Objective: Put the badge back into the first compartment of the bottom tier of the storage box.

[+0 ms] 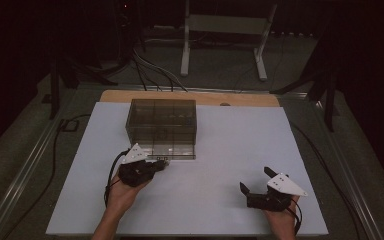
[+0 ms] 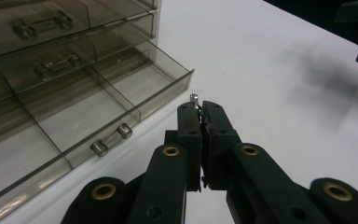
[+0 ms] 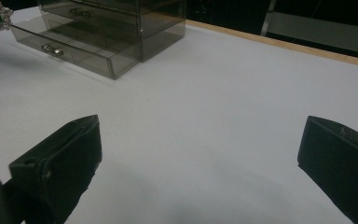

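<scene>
Dim overall, surroundings nearly black, soft shadows, close parts blurred.

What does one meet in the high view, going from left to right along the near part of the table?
Left gripper, just at the front of the open bottom drawer of the smoky clear drawer box → bare white table surface → right gripper, its jaws spread open.

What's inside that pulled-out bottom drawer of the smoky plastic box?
The open bottom drawer of the smoky transparent plastic box shows bare divided compartments near its front. Its rear part sits under the drawers above, too dim to judge. The left tongs pinch a small silvery piece beside it.
</scene>
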Demonstrator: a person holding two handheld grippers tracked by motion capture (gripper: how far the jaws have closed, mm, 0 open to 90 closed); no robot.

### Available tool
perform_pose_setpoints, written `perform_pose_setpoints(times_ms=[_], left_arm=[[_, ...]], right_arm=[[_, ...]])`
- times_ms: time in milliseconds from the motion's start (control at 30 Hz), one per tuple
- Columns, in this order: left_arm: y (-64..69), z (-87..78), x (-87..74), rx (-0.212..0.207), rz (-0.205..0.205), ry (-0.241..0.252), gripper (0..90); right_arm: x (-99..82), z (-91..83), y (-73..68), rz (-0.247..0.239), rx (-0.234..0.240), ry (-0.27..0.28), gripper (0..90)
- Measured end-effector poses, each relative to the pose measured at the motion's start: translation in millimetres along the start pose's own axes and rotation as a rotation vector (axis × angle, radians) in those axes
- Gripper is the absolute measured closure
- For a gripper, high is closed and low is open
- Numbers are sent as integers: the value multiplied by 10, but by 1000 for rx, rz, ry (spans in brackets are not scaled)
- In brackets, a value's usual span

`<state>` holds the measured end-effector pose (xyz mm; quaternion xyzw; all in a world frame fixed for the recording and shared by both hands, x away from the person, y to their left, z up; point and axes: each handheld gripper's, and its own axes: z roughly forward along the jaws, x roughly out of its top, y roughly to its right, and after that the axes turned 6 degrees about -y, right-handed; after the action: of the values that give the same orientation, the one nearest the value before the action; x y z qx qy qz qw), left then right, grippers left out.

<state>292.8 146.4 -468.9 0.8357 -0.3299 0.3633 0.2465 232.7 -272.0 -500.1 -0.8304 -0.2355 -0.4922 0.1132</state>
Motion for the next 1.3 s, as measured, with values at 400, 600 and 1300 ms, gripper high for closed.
perform_pose_setpoints(times_ms=[400,600,1300], left_arm=[[-49,-25,20,11,-15,10,886],[-74,-43,35,17,-18,16,886],[-175,-81,93,50,-32,26,886]], right_arm=[[0,2,0,0,0,-1,0],[-1,1,1,0,0,-1,0],[-1,2,0,1,-2,1,0]])
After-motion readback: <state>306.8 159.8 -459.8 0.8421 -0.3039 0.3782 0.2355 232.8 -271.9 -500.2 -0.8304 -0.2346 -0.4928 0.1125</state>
